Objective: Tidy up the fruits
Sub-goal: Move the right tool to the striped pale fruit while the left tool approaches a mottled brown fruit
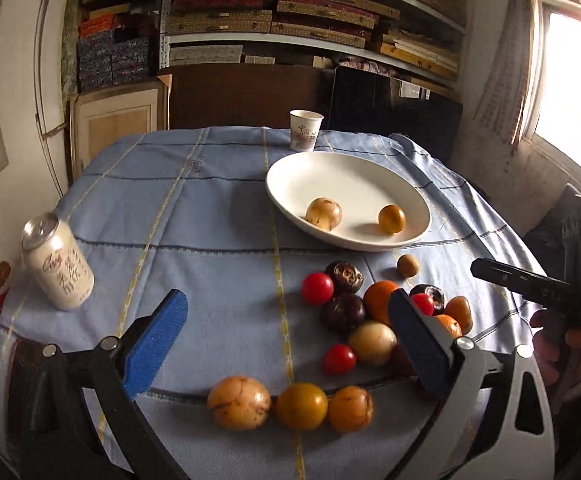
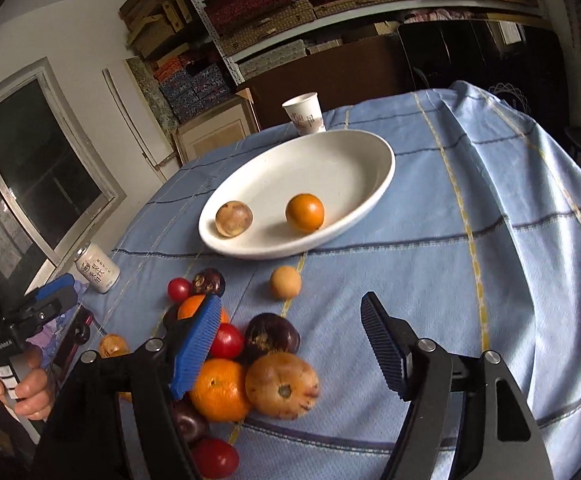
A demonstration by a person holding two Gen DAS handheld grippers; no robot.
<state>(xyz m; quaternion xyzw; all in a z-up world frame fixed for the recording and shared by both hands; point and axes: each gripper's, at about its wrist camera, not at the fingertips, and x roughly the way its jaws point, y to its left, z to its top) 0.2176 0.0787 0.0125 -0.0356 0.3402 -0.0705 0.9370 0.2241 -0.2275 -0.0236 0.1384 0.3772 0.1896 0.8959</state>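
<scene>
Desk (image 1: 210, 208): white oval plate (image 1: 290, 184) sits far side, long axis running left-right, two fruits inside. Fruit pile (image 1: 354, 308) on the cloth, near side of the plate, under and right of left claw (image 1: 286, 340). Left claw wide open, empty. Right claw (image 2: 286, 340) part open, empty, pile at its left finger. Its blue pad hides part of an orange (image 2: 194, 306). Lowest tomato (image 2: 214, 458) partly cut off by the claw frame.
</scene>
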